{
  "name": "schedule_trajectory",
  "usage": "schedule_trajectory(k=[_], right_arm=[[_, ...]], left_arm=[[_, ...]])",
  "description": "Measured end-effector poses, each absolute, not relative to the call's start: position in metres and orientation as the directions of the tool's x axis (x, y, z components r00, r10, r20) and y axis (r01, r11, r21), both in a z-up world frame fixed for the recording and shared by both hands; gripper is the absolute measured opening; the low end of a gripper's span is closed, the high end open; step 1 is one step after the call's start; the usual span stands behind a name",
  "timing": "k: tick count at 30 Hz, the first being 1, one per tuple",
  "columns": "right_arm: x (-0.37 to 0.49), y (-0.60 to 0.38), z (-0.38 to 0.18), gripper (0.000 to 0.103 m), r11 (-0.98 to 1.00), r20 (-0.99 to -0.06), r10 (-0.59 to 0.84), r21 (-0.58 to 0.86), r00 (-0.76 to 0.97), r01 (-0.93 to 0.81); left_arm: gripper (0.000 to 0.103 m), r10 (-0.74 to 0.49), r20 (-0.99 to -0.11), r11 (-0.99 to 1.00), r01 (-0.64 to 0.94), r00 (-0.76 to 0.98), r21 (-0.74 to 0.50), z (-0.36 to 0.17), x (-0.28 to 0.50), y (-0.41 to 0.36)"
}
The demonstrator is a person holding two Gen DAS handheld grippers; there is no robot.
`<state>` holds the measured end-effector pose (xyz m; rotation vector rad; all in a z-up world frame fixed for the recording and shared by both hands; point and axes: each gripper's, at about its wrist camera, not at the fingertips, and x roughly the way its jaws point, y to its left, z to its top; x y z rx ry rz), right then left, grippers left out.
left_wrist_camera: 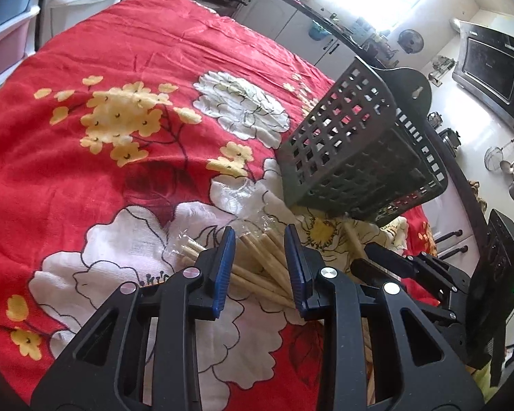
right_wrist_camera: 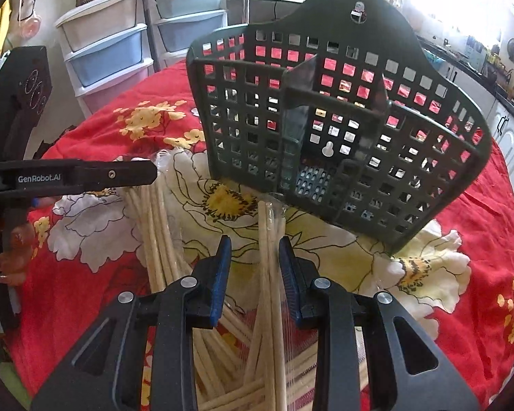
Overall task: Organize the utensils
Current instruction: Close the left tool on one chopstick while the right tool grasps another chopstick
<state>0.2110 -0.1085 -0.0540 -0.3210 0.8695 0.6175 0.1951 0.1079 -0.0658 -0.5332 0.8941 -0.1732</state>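
Note:
A pile of pale wooden chopsticks (left_wrist_camera: 257,267) in clear plastic wrap lies on the red floral cloth (left_wrist_camera: 120,154). My left gripper (left_wrist_camera: 260,239) is open, its blue pads either side of the pile. A dark green perforated utensil holder (left_wrist_camera: 359,157) stands just beyond, to the right. In the right wrist view my right gripper (right_wrist_camera: 255,248) is open with a few wrapped chopsticks (right_wrist_camera: 270,274) lying between its jaws, pointing toward the holder (right_wrist_camera: 325,120). More chopsticks (right_wrist_camera: 154,226) lie to the left under the left gripper (right_wrist_camera: 120,174).
The cloth (right_wrist_camera: 462,205) covers a round table. Plastic drawer units (right_wrist_camera: 120,41) stand behind it. A kitchen counter (left_wrist_camera: 325,34), a microwave (left_wrist_camera: 490,65) and hanging ladles (left_wrist_camera: 510,171) are at the right. The right gripper's body (left_wrist_camera: 411,267) is close to my left one.

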Motion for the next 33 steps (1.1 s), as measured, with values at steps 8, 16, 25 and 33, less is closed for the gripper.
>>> schedule_trajectory(k=[8,16,25,33], right_arm=[[0.221,-0.114,-0.056,0.011,0.798,-0.797,0.367,0.004,0.48,-0.603],[0.208,-0.137,-0.029,0.01,0.793,-0.745,0.448,0.078,0.494,-0.604],[0.19,-0.163,0.012,0.01,0.782,-0.654,0.527,0.122,0.543,-0.612],[0.181,-0.18,0.042,0.01,0.784,-0.569,0.566,0.146,0.596,-0.604]], left_arm=[[0.012,-0.373,-0.687,0.843,-0.081,0.624,-0.532,-0.071,0.196,0.112],[0.007,-0.411,-0.658,0.815,-0.069,0.631,-0.575,-0.073,0.194,0.119],[0.004,-0.418,-0.583,0.809,-0.006,0.697,-0.588,-0.039,0.175,0.122],[0.002,-0.412,-0.478,0.839,0.119,0.776,-0.53,0.027,0.154,0.105]])
